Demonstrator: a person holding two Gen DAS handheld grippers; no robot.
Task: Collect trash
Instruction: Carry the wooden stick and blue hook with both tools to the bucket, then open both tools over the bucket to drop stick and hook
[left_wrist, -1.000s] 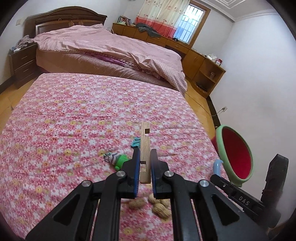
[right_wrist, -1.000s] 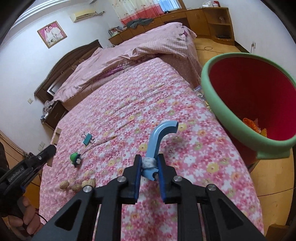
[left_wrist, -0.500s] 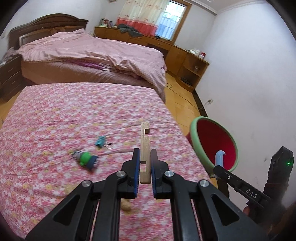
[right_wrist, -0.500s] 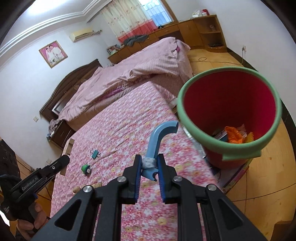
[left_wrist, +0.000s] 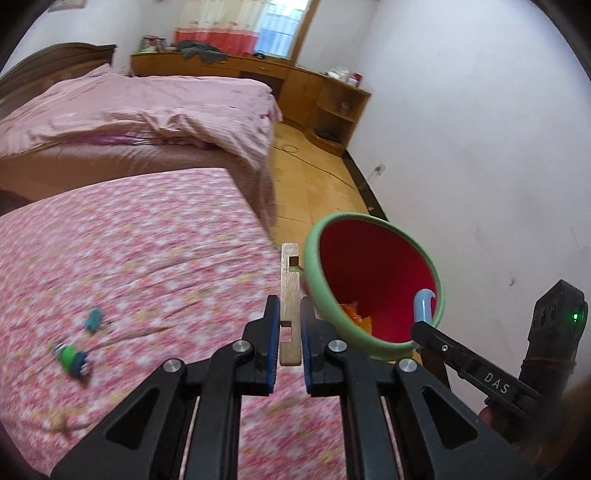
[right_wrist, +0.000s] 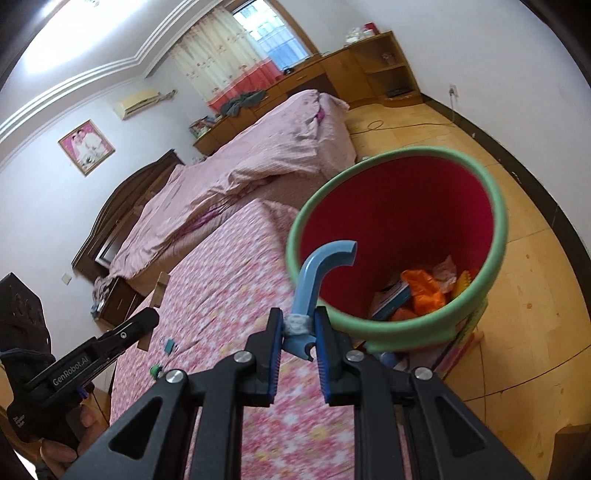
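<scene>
Both grippers have swung from the flowered pink bed (left_wrist: 147, 240) toward the green-rimmed red bin (right_wrist: 495, 206).
Left gripper (left_wrist: 290, 321) pinches a notched wooden strip (left_wrist: 289, 295) beside the rim; right gripper (right_wrist: 298, 328) clamps a curved blue plastic hook (right_wrist: 314, 273) over the bin's mouth.

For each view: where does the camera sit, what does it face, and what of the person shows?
Left wrist: behind the left claw, shut on a wood strip, facing the bin; right claw in view at right.
Right wrist: behind the right claw, shut on a blue hook, facing into the bin; a hand holds the left claw.
Shared: bin, floral bed, hook.
</scene>
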